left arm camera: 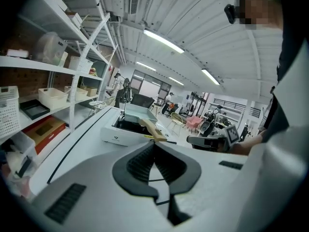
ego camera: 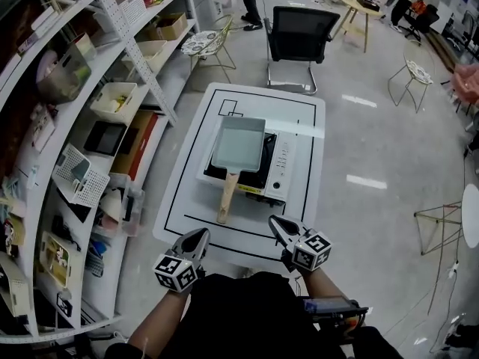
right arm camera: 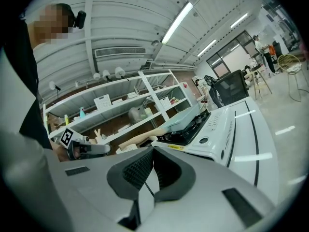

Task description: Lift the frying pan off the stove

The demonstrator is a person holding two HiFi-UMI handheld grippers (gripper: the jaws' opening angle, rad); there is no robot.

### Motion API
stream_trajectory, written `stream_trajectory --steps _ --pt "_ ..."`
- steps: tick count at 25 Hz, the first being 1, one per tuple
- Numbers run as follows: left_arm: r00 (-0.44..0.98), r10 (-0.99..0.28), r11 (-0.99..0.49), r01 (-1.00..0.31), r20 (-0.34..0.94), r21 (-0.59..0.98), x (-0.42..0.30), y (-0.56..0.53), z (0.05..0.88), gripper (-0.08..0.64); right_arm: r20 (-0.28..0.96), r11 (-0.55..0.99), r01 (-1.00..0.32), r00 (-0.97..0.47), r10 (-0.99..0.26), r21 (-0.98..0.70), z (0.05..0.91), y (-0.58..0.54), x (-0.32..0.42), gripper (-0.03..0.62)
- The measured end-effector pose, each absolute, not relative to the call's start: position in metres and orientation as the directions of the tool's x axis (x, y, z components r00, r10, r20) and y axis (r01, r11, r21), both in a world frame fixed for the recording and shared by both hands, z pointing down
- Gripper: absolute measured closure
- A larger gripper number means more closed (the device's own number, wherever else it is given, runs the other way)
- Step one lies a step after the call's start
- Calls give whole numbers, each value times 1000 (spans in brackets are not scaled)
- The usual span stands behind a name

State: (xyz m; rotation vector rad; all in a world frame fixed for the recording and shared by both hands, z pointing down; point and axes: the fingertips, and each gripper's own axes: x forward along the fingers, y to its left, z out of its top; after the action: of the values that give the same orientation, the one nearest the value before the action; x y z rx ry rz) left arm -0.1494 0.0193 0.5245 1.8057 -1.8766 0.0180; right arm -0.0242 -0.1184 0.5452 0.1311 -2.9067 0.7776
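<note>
A pale grey-green rectangular frying pan [ego camera: 239,143] rests on a white portable stove [ego camera: 282,166] in the middle of a white table [ego camera: 187,193]. Its wooden handle [ego camera: 227,197] points toward me. The pan [left arm camera: 136,112] and handle [left arm camera: 153,129] lie ahead in the left gripper view, and the pan [right arm camera: 186,116] sits on the stove [right arm camera: 219,127] in the right gripper view. Both grippers hover at the table's near edge, short of the handle: the left gripper [ego camera: 200,236] and the right gripper [ego camera: 275,223] are shut and hold nothing.
Black tape lines [ego camera: 174,200] frame the tabletop. A metal shelf rack [ego camera: 82,133] full of bins and boxes runs along the left. A black chair [ego camera: 299,36] stands beyond the table's far end, with wire stools [ego camera: 204,45] nearby.
</note>
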Motion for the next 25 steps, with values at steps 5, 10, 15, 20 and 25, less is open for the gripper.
stream_trajectory --steps 5,10,15,20,25 --pt "37 -923 107 -931 382 348 -154 8 523 551 140 849 -125 -988 -60 -513 548 -125 -19 566" --pt "44 -928 106 -922 371 374 -163 2 524 551 150 848 -141 -986 -74 -510 551 -131 -18 566" --pt "91 -934 70 -901 346 428 -174 -9 523 551 143 846 -171 -983 -113 -505 550 -138 -22 566" --pt "141 -928 32 -893 345 450 -183 -22 525 551 135 836 -202 -979 -154 -510 546 -143 -28 566" --pt "191 -918 9 -866 347 500 -192 -34 530 549 149 826 -239 -971 -189 -511 548 -143 -27 566"
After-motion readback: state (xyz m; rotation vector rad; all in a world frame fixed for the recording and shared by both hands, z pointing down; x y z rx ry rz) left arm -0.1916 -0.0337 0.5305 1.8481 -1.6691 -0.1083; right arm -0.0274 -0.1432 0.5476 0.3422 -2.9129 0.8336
